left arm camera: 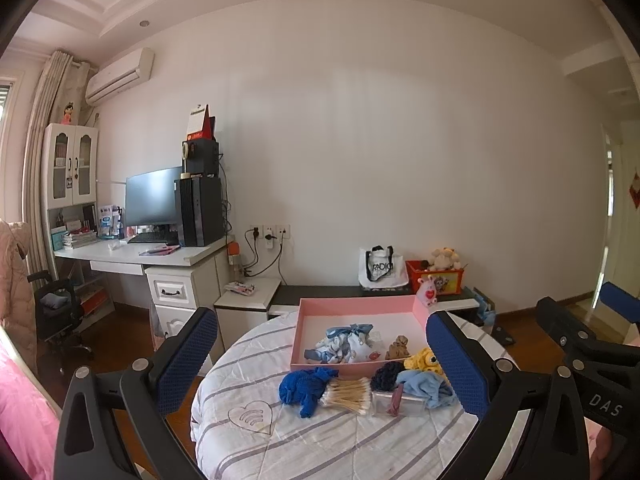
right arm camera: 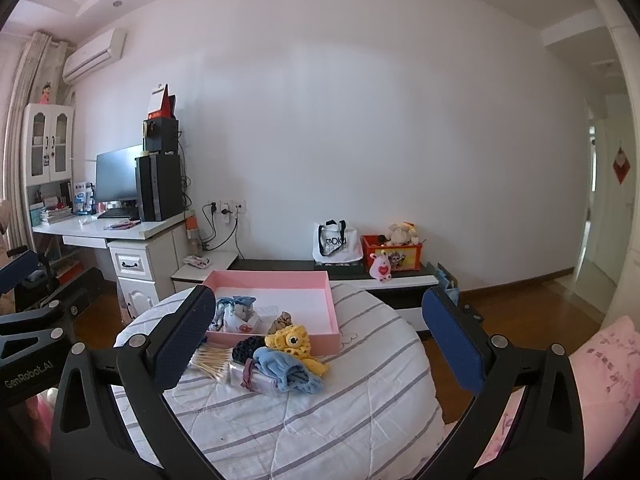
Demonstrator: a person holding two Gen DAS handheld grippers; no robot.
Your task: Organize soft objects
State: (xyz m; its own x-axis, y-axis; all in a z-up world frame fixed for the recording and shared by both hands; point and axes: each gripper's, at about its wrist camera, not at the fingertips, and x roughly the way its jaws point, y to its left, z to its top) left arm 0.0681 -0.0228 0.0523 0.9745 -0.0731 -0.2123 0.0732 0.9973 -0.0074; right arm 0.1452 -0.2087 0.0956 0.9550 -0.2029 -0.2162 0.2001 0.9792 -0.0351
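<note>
Striped white bedding carries a shallow pink tray at twelve o'clock, holding a pale blue patterned pouch. Before its near wall: royal-blue knit, yellow one-eyed crochet toy, light blue cloth (all limp, crumpled). Left gripper and right gripper gape wide, empty.

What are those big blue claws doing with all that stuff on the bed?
A person is holding two grabbers, the left gripper and the right gripper, both open and empty above a striped quilt. They are tidying soft things into the pink tray. A patterned pouch and a brown scrunchie are already inside. The blue knit piece, yellow crochet toy, light blue cloth and cotton swabs wait outside.
</note>
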